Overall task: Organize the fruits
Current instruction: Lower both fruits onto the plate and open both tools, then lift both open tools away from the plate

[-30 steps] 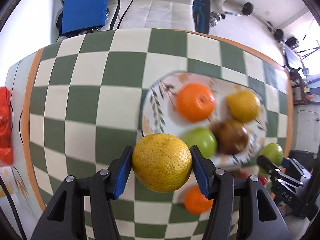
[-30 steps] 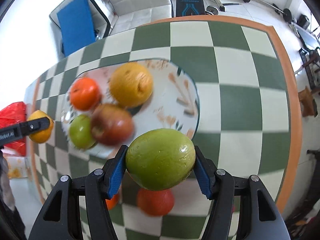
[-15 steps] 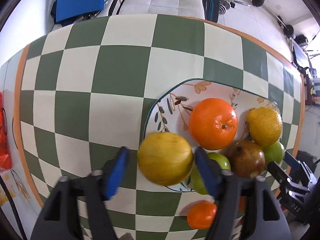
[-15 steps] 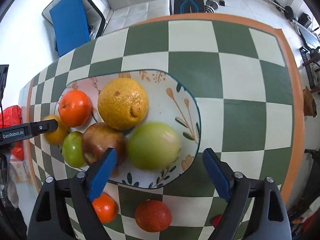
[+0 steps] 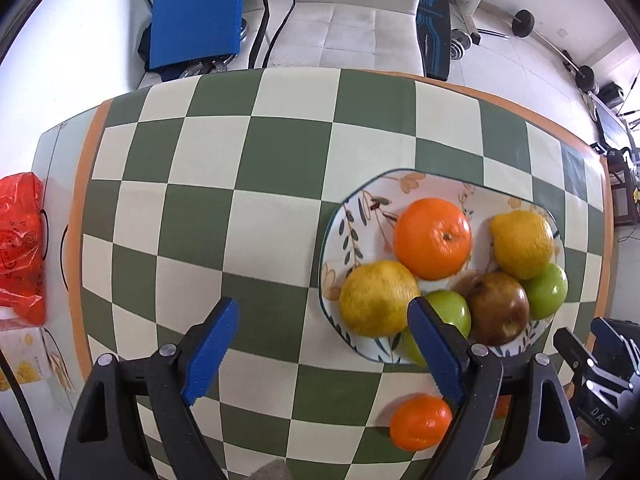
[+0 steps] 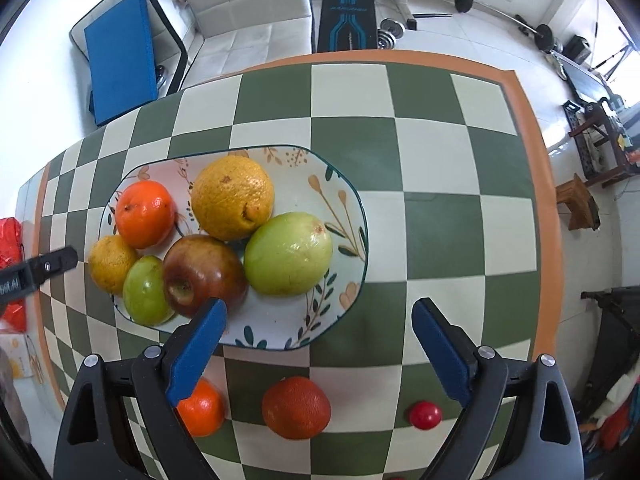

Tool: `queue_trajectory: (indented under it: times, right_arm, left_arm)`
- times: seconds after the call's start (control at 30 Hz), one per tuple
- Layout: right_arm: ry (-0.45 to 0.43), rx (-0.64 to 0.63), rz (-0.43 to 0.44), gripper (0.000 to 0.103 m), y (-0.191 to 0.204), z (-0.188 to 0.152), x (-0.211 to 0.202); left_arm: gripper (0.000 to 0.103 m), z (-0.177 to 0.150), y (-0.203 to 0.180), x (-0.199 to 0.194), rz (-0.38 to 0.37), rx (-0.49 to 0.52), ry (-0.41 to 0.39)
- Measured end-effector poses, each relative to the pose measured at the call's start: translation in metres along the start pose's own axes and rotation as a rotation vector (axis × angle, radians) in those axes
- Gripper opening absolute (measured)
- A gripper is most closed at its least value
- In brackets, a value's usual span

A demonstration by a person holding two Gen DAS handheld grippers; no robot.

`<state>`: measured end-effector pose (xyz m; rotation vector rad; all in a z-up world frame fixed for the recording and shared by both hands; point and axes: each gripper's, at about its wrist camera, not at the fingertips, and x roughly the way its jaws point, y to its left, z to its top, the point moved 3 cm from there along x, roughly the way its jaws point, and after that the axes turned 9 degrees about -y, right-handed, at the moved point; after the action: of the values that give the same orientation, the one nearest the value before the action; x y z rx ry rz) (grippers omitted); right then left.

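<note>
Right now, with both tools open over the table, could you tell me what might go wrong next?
The yellow citrus sits at the plate rim and might roll off if nudged. The plate is crowded, so adding the loose orange, dark-red fruit or small red fruit could displace others.

A lived-in home, by the look of it, with one room serving for both meals and exercise. Past the fingertips of both grippers lies a dining table (image 6: 440,168) under a green-and-cream checked cloth with an orange border. Beyond its far edge, ahead of the fingers, a white padded chair (image 5: 356,28) is drawn up, and to the left of that stands a blue cushioned seat (image 5: 196,12). Further off, ahead and to the right of the fingers, a weight bench (image 6: 348,4), a barbell (image 6: 504,12) and loose dumbbells (image 6: 390,30) rest on the pale tiled floor. A red plastic bag (image 5: 20,248) sits far left of the fingers.
</note>
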<state>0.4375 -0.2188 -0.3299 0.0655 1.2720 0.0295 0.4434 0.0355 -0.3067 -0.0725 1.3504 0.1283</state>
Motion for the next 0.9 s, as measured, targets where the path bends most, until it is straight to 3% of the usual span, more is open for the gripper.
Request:
queue_trajectory:
  times: [0.37, 0.9]
  right_arm:
    - [-0.117, -0.025, -0.045, 0.096, 0.012, -0.029, -0.059]
    - [-0.283, -0.008, -0.001, 0.096, 0.020, -0.078, -0.179]
  left_arm:
    - [0.086, -0.043, -0.013, -0.055, 0.016, 0.052, -0.152]
    - [0.086, -0.097, -0.019, -0.152, -0.029, 0.099, -0.328]
